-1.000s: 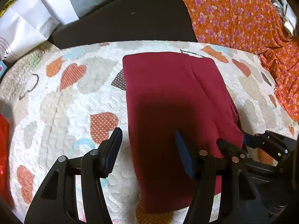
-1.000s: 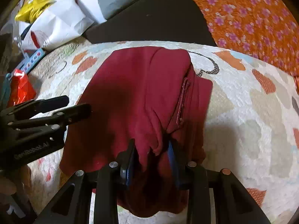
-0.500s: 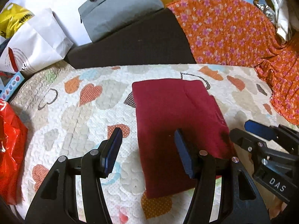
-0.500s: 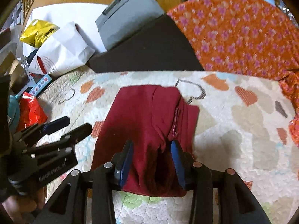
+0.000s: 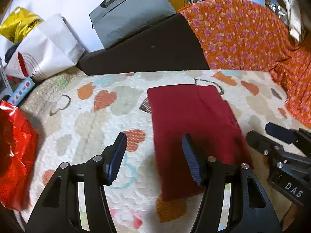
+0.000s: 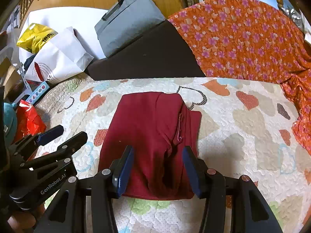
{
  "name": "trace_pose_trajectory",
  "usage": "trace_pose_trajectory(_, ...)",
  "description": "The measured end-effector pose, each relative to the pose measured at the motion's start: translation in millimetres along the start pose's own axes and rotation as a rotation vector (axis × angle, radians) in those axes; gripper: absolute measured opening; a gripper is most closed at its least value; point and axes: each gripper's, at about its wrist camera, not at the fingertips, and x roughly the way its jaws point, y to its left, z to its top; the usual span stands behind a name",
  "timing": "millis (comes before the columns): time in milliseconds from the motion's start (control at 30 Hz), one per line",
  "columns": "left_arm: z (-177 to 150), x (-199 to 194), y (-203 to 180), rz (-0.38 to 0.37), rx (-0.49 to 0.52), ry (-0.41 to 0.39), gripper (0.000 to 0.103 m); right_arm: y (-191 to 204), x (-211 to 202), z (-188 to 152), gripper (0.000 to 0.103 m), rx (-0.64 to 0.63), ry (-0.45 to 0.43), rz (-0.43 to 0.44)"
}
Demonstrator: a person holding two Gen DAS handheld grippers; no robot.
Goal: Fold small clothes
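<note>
Cloth: a dark red garment [image 6: 151, 136] lies folded into a rough rectangle on my quilt [image 6: 243, 128], near the middle, with its long side running away from me. A seam shows along its right side, and a soft ridge of fabric bulges at the near edge.
Left tongs: my left gripper [image 5: 153, 155] hangs above the quilt with its jaws spread and nothing between them. The left edge of the cloth lies below, between the pads.
Right tongs: my right gripper [image 6: 158, 167] has just been opening its jaws. They now stand apart above the near end of the cloth, with the ridge of fabric below the gap, and the pads do not press on it.
Quilt: white, stitched, printed with orange, grey and blue hearts.
Behind: a black cushion [image 5: 143, 54] runs along the far edge of the quilt, with a grey bag [image 5: 132, 13] leaning on it.
Right side: an orange flowered fabric [image 6: 243, 38] drapes down beside the quilt.
Left side: a white paper bag [image 6: 60, 60], a yellow bag [image 6: 35, 36] and a red foil bag [image 5: 13, 155] crowd the edge.
</note>
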Motion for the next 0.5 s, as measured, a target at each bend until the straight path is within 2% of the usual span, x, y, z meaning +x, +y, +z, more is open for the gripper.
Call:
trace_pose_trajectory(300, 1, 5, 6, -0.043, -0.043, 0.019, 0.059, -3, 4, -1, 0.050, 0.016, 0.008, -0.032)
trace_pose_trajectory(500, 0, 11, 4, -0.035, -0.050, 0.039, 0.059, -8, 7, -1, 0.050, 0.027, 0.017, -0.032)
